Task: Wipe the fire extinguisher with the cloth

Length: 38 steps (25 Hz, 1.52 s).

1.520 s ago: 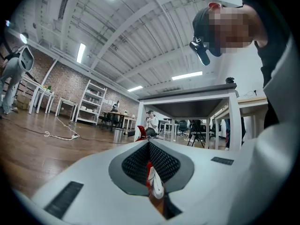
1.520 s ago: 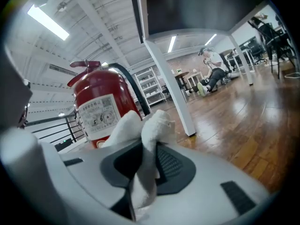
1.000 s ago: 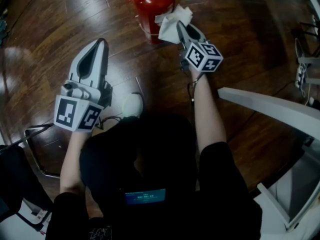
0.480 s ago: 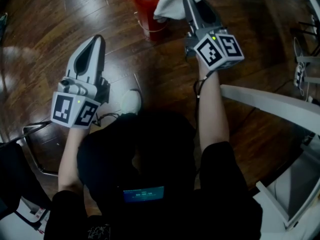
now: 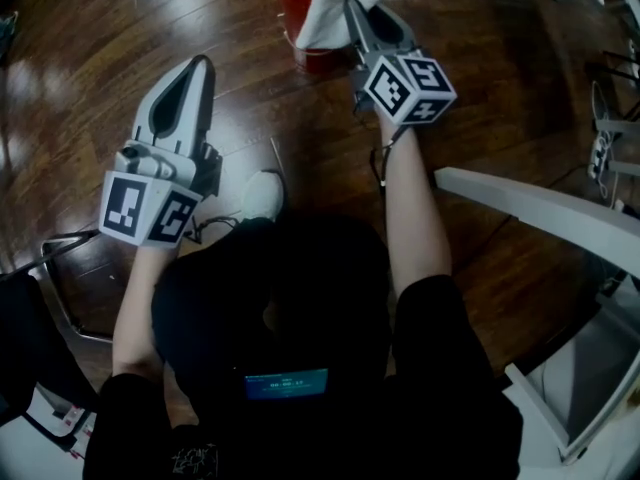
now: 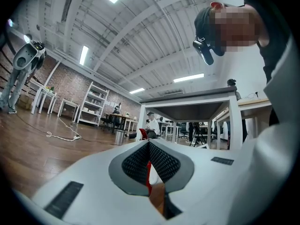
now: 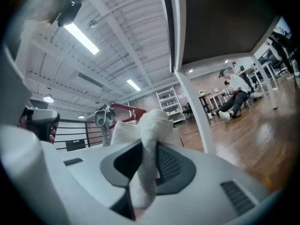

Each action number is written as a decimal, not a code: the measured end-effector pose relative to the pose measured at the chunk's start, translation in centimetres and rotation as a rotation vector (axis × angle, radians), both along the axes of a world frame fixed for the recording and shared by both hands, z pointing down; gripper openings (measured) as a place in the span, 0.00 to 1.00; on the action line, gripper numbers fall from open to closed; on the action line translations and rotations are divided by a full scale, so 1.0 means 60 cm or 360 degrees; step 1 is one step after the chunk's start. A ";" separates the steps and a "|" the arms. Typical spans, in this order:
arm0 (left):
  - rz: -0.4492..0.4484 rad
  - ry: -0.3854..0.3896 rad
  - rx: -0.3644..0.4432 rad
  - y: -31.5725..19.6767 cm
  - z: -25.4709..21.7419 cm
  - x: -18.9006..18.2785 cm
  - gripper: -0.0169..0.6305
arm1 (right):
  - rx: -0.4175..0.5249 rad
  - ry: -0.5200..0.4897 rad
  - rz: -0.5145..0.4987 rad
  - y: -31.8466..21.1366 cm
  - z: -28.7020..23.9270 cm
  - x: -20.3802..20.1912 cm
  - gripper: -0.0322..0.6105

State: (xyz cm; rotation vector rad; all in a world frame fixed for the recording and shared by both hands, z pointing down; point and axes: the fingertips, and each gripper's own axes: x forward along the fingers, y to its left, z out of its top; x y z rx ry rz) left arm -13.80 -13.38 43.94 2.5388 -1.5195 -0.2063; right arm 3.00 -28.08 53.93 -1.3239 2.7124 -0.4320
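Observation:
A red fire extinguisher stands on the wooden floor at the top of the head view, mostly hidden behind a white cloth. My right gripper is shut on that cloth and presses it against the extinguisher's body. In the right gripper view the cloth is pinched between the jaws, with the extinguisher's red top and its handle just beyond. My left gripper hangs shut and empty over the floor, well left of the extinguisher. In the left gripper view its jaws meet with nothing between them.
A white table leg slants across the right of the head view. A dark metal chair frame stands at lower left. A white shoe rests on the floor between the arms. Cables lie at the right edge.
My right gripper with the cloth rose up the extinguisher, then shifted slightly left and back toward me. The left gripper has barely moved.

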 end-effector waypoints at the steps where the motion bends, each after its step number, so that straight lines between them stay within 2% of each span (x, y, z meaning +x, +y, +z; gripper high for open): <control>1: 0.0003 0.0002 -0.0001 0.000 0.001 0.000 0.03 | -0.0018 0.0005 0.0000 0.003 0.011 0.000 0.19; 10: 0.0012 -0.0007 -0.0011 -0.005 0.006 0.007 0.03 | -0.0262 0.0109 -0.0023 0.014 0.141 -0.007 0.19; 25: -0.0002 -0.0001 -0.0015 -0.007 0.008 0.002 0.03 | -0.0474 0.0246 -0.0017 0.016 0.250 -0.002 0.19; 29: -0.0001 0.0010 -0.0009 -0.005 0.005 0.001 0.03 | -0.0437 0.0237 -0.0008 0.023 0.233 0.007 0.19; 38: 0.0010 0.0000 -0.0006 0.001 0.004 0.010 0.03 | -0.0235 0.0070 0.0048 0.033 0.124 0.047 0.20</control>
